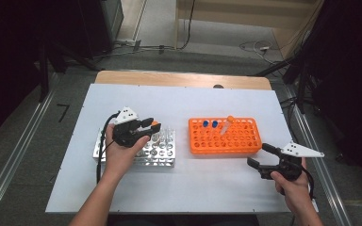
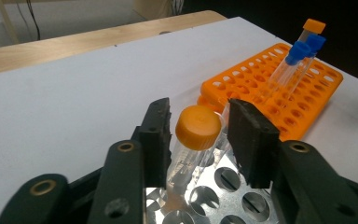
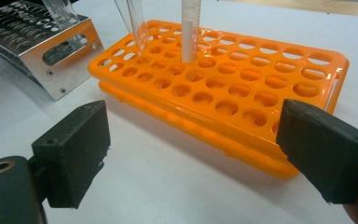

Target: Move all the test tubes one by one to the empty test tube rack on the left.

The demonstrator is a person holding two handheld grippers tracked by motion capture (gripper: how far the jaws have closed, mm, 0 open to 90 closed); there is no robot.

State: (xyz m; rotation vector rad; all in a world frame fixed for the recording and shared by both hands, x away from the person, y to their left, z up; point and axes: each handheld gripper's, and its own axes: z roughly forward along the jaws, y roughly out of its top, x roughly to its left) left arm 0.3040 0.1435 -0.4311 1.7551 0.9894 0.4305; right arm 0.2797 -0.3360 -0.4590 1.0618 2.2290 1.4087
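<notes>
While our left gripper (image 2: 199, 135) stands spread beside a clear orange-capped tube (image 2: 193, 142) in the shiny metal rack (image 1: 162, 150), our right gripper (image 3: 193, 149) gapes wide, holding nothing.

Wide-parted black jaws of the right gripper (image 3: 193, 154) with nothing between — beyond them an orange rack (image 3: 242, 100) on the white surface (image 3: 168, 186), clear tubes (image 3: 190, 28) standing in it, metal rack (image 3: 51, 60) at upper left.

Black tongs (image 1: 147, 126) with brass screws, grey three-cornered plates, trailing black cables.
</notes>
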